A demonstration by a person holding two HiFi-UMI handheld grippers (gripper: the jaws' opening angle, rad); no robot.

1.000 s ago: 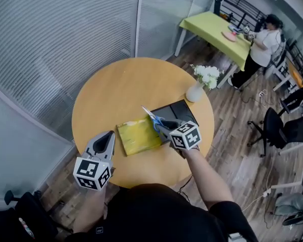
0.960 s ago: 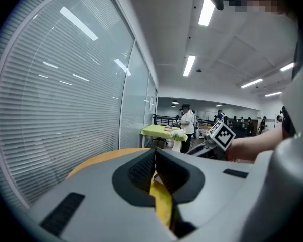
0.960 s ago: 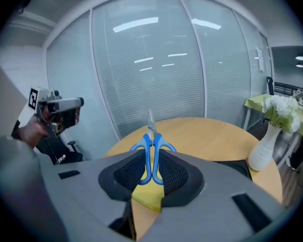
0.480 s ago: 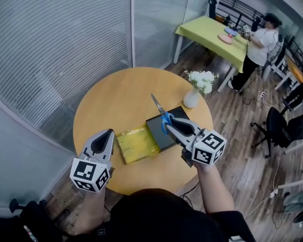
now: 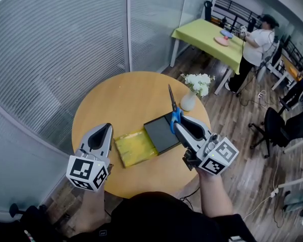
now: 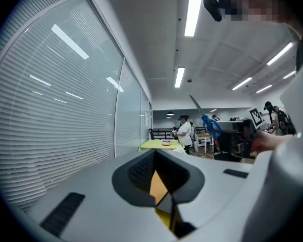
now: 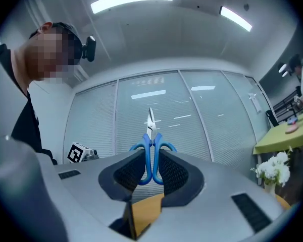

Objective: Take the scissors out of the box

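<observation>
My right gripper [image 5: 178,121] is shut on the blue handles of the scissors [image 5: 173,110], which it holds in the air above the dark open box [image 5: 160,134] with the metal blades pointing up and away. In the right gripper view the scissors [image 7: 151,147] stand upright between the pads of that gripper [image 7: 152,171]. A yellow lid [image 5: 135,148] lies beside the box on the round wooden table [image 5: 116,100]. Over the table's near left edge hovers my left gripper [image 5: 105,129], shut and empty. In its own view the left gripper [image 6: 159,178] points level, and the scissors [image 6: 210,125] show far off.
A white vase of white flowers [image 5: 193,91] stands at the table's far right edge, close behind the raised blades. A glass wall with blinds [image 5: 55,39] runs along the left. A green table [image 5: 212,37] with a person, and an office chair [image 5: 283,130], stand to the right.
My right gripper has risen with the scissors, lifting them out of the box and swinging the blades from slanting left to nearly upright. The left gripper has risen a little.
</observation>
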